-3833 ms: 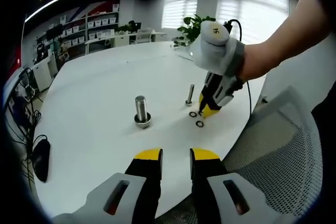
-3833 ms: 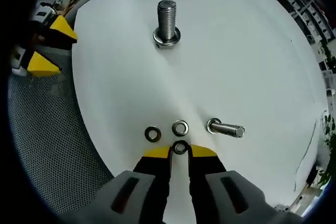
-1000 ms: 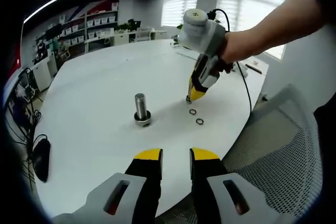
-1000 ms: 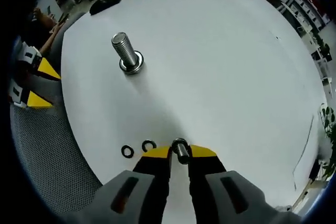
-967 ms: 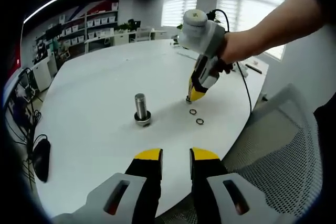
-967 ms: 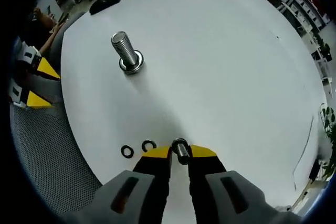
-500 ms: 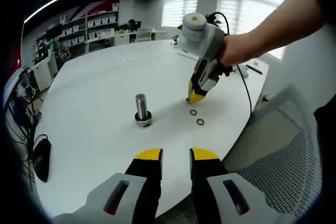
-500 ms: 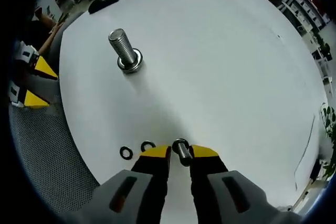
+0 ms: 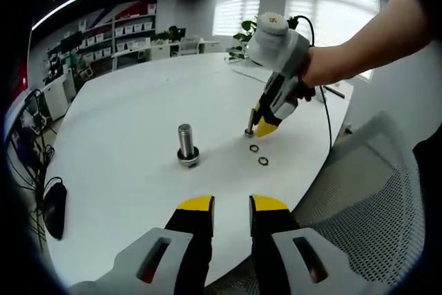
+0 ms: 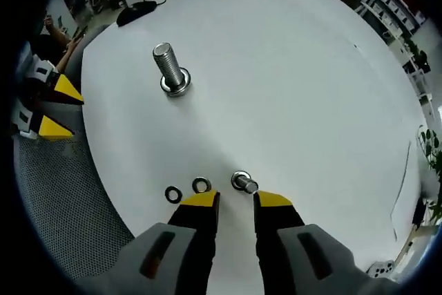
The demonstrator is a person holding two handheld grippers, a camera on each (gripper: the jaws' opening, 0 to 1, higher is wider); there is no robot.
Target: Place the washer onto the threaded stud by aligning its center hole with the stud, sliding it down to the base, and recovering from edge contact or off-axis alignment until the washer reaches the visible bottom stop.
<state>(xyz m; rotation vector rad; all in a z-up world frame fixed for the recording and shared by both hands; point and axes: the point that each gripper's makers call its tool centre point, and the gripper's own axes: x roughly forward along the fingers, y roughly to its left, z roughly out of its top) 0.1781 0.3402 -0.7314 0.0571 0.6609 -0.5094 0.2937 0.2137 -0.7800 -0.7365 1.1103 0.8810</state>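
A small threaded stud (image 10: 242, 182) stands upright on the white table (image 10: 290, 88), with a metal ring around its base. My right gripper (image 10: 236, 202) is open just short of the stud, nothing between its jaws. Two loose washers (image 10: 173, 193) (image 10: 201, 185) lie left of the stud. In the left gripper view the right gripper (image 9: 261, 128) tilts down beside the stud (image 9: 249, 124), with the washers (image 9: 254, 148) (image 9: 263, 161) in front. My left gripper (image 9: 231, 205) hovers open over the near table edge.
A larger bolt (image 10: 168, 67) (image 9: 185, 144) with a washer at its foot stands mid-table. The left gripper (image 10: 59, 108) shows at the table's left edge above a mesh chair (image 10: 62, 198). A computer mouse (image 9: 54, 206) lies far left.
My right gripper, which had its jaws close around the small stud, has opened and drawn back a little. One washer fewer lies loose than 3.8 s ago. The left gripper has stayed put.
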